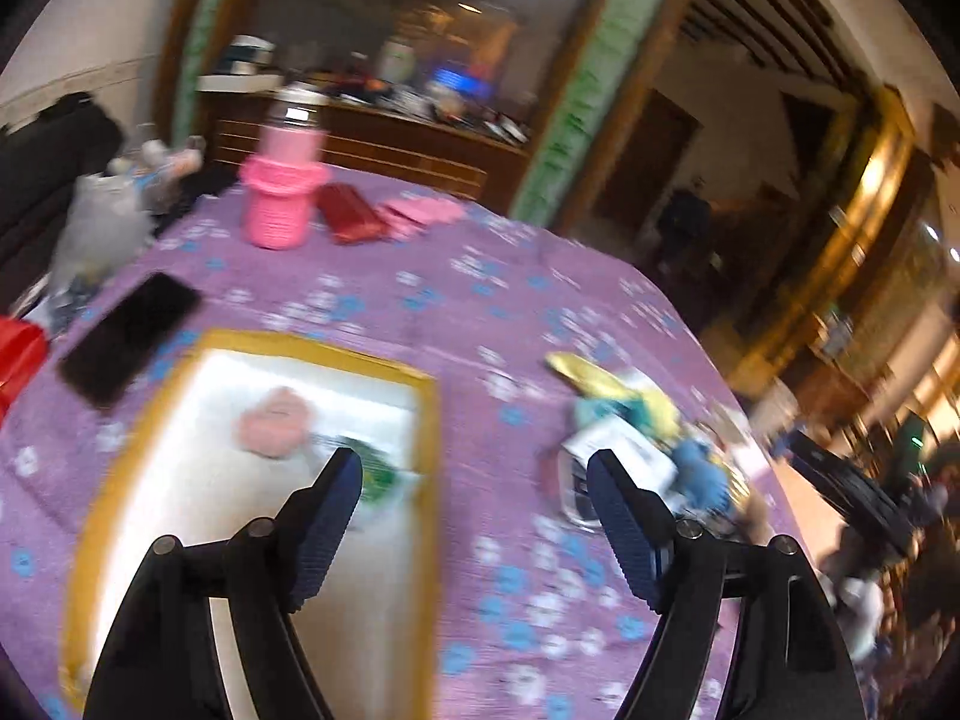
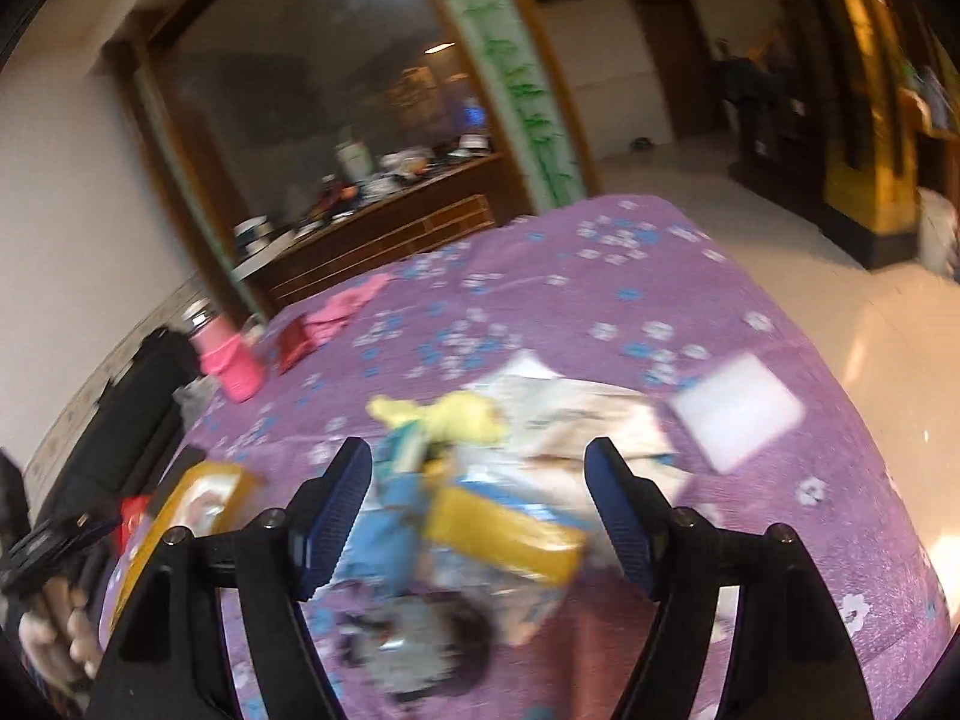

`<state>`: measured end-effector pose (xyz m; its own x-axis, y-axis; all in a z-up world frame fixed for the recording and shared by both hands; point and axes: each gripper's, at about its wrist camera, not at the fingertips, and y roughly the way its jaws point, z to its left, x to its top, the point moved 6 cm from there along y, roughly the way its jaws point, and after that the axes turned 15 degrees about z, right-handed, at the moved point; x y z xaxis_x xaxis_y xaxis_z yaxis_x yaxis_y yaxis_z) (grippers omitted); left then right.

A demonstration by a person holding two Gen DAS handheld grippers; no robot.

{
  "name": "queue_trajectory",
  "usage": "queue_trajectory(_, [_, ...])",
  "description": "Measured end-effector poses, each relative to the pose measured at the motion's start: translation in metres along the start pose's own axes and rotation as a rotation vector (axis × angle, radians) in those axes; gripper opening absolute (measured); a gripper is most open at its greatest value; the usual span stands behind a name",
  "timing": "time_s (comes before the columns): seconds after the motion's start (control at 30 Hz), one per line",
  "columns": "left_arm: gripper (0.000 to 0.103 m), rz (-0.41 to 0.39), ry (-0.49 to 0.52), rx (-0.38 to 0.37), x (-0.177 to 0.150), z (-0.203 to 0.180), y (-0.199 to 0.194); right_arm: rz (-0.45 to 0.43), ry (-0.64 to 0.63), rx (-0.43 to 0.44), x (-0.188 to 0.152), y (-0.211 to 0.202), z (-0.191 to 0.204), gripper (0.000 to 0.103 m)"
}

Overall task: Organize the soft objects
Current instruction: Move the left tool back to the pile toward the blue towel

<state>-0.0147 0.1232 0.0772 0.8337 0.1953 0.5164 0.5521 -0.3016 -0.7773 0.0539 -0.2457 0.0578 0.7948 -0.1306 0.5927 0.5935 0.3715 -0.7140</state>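
Note:
A yellow-rimmed white tray (image 1: 433, 420) lies on the purple flowered tablecloth (image 1: 480, 288). It holds a pink soft piece (image 1: 273, 423) and a green-and-white item (image 1: 377, 473). My left gripper (image 1: 474, 471) is open with nothing between its fingers, hovering over the tray's right rim. To its right lies a blurred heap of soft things (image 1: 636, 420). In the right wrist view the heap shows a yellow cloth (image 2: 465, 417), a blue item (image 2: 384, 516), a yellow packet (image 2: 504, 531) and white packs (image 2: 591, 420). My right gripper (image 2: 480, 459) is open above the heap, pads apart from it.
At the table's far side stand a pink bottle in a knitted sleeve (image 1: 282, 192), a red box (image 1: 348, 213) and a pink cloth (image 1: 420, 213). A black phone (image 1: 129, 336) lies left of the tray. A white pad (image 2: 735, 414) lies right of the heap. The table edge drops to the floor (image 2: 840, 276).

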Motion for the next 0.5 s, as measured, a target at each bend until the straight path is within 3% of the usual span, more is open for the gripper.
queue_trajectory(0.17, [0.081, 0.073, 0.081, -0.006, -0.003, -0.046, 0.029, -0.001, 0.039, -0.045, -0.004, 0.018, -0.041, 0.073])
queue_trajectory(0.5, [0.08, 0.205, 0.232, -0.059, 0.002, -0.144, 0.094, -0.026, 0.107, 0.001, -0.014, 0.016, -0.063, 0.073])
